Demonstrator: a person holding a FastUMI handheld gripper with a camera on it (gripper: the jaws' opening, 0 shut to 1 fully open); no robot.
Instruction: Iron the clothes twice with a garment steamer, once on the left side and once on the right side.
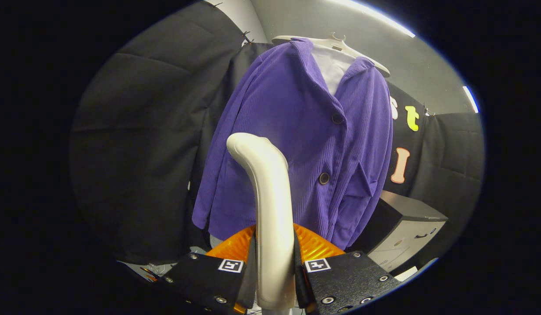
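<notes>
A purple corduroy jacket (292,144) with dark buttons hangs on a white hanger (340,46) over a white inner shirt, in front of the black cloth wall. My gripper (274,267) is shut on the white handle of the garment steamer (270,205), which rises between the two black fingers (218,275) and curves forward. The steamer's head reaches up to the jacket's lower left front panel; I cannot tell whether it touches the cloth. An orange ribbed part of the steamer (314,245) shows just behind the fingers.
A grey box-like unit (401,232) stands low to the right of the jacket. Black quilted cloth (143,153) hangs to the left. A grey wall with light strips lies beyond the hanger.
</notes>
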